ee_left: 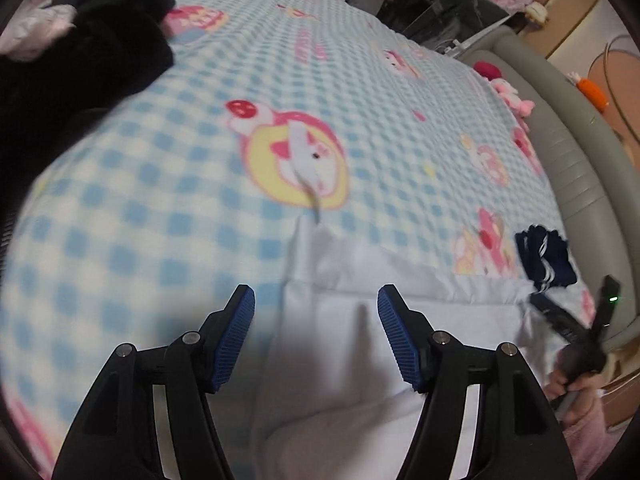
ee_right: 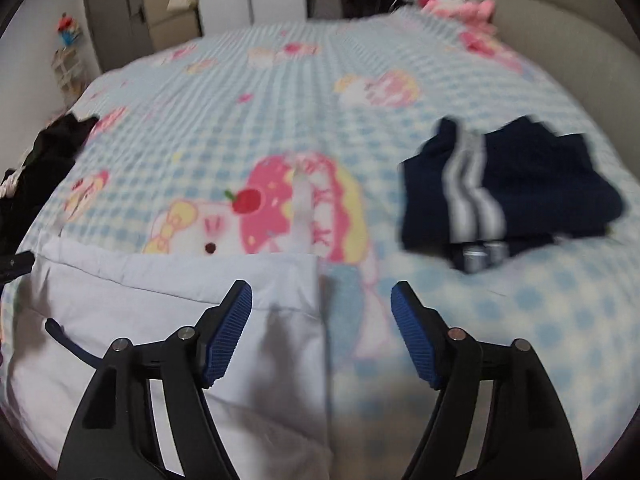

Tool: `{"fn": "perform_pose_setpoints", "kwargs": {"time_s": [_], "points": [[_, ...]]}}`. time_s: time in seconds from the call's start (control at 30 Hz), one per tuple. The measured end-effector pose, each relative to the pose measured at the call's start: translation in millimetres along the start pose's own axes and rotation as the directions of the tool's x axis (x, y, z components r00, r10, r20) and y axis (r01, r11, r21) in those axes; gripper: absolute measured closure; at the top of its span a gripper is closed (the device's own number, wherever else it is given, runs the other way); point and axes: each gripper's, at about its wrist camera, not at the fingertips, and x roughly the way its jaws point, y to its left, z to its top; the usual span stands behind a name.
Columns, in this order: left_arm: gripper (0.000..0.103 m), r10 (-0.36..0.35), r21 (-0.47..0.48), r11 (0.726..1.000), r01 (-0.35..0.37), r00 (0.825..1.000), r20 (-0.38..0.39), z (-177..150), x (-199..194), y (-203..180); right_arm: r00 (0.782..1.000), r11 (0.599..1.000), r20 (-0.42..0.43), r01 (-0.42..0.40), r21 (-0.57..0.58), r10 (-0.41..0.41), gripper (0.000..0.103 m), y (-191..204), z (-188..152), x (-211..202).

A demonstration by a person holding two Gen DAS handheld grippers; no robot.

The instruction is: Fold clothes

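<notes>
The white garment (ee_left: 360,340) lies flat on the bed blanket (ee_left: 160,200), at the near edge of the bed, just under both grippers. Its cloth is thin, smooth and pale, with soft folds and a straight folded band along its far side. A narrow white drawstring (ee_left: 304,168) runs from this far side further over the blanket, so the band side points away from the cameras. The band runs left to right; I cannot tell the garment's long axis, because its near part is hidden under the grippers.

The left gripper (ee_left: 316,312) hovers above the garment with its fingers wide apart and nothing between them; the blue pads (ee_left: 236,336) are ribbed. The right gripper (ee_right: 322,312) is also spread open and empty, above the right edge of the garment (ee_right: 180,300), where the white cloth meets the blanket (ee_right: 520,320).

The blanket is fleecy, with blue and white checks and pink cartoon prints. Beyond the garment it is mostly free, a wide open area. To the far left of the garment there is a heap of black fluffy clothes (ee_left: 88,48). To the right of the garment, well apart, a navy garment (ee_right: 512,192) with white stripes lies folded in a thick rectangle. Behind it rises a grey padded headboard (ee_right: 560,40).
</notes>
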Motion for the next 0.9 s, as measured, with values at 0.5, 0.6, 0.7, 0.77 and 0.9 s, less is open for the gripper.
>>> {"fn": "perform_pose_setpoints", "kwargs": {"time_s": [0.5,0.6,0.7,0.77,0.9], "points": [[0.095,0.072,0.266,0.956,-0.128,0.975,0.211,-18,-81,-78,0.967,0.97,0.103,-0.228,-0.08,0.235,0.095,9,9,-66],[0.095,0.071,0.321,0.933,-0.166,0.955,0.288,-48,-127,-86,0.944,0.96,0.188,-0.251,-0.124,0.271,0.095,19,-16,-117],[0.095,0.074,0.306,0.937,-0.17,0.951,0.301,-94,-154,-75,0.932,0.953,0.224,-0.251,-0.171,0.286,0.095,30,-57,-145],[0.095,0.092,0.286,0.943,-0.172,0.957,0.274,-119,-154,-61,0.941,0.951,0.189,-0.246,-0.188,0.28,0.095,34,-89,-143],[0.095,0.091,0.193,0.974,-0.122,0.982,0.164,-159,-137,-27,0.959,0.948,0.106,-0.237,-0.211,0.263,0.095,40,-150,-137]]}}
